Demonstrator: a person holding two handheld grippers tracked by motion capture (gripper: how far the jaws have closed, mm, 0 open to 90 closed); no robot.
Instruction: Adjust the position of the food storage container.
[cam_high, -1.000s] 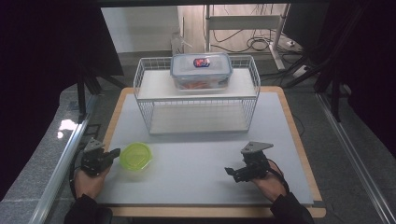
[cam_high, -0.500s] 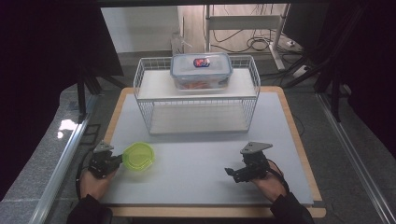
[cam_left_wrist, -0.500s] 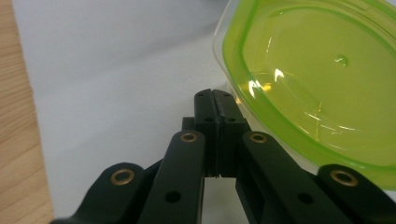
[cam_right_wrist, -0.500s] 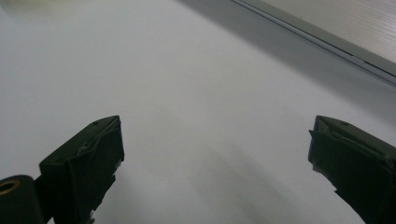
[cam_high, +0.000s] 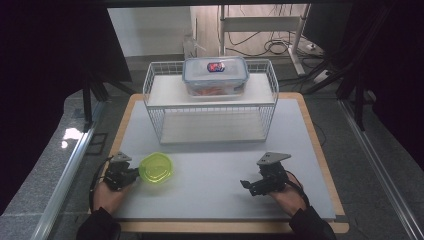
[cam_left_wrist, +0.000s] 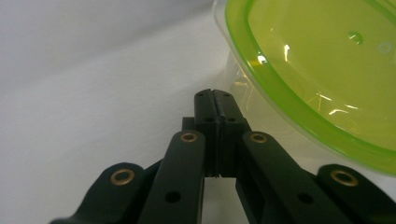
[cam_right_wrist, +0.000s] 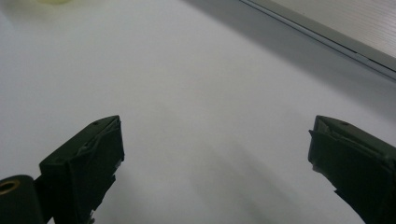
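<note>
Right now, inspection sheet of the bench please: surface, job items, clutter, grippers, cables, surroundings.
Surface: pale grey mat on a wooden-edged table, bare in front.
Job's things: round clear plastic container with lime-green lid, front left on the mat.
Clutter: white wire two-tier rack at the back; clear lidded plastic food box on its upper shelf.
Grippers: left hand-held gripper shut on nothing, tips at the container's side, contact unclear; right hand-held gripper open over bare mat, nothing between its jaws.
Cables: black lead loops from the left gripper; loose cables on the floor behind.
Surroundings: dark curtains both sides, metal shelving behind.
</note>
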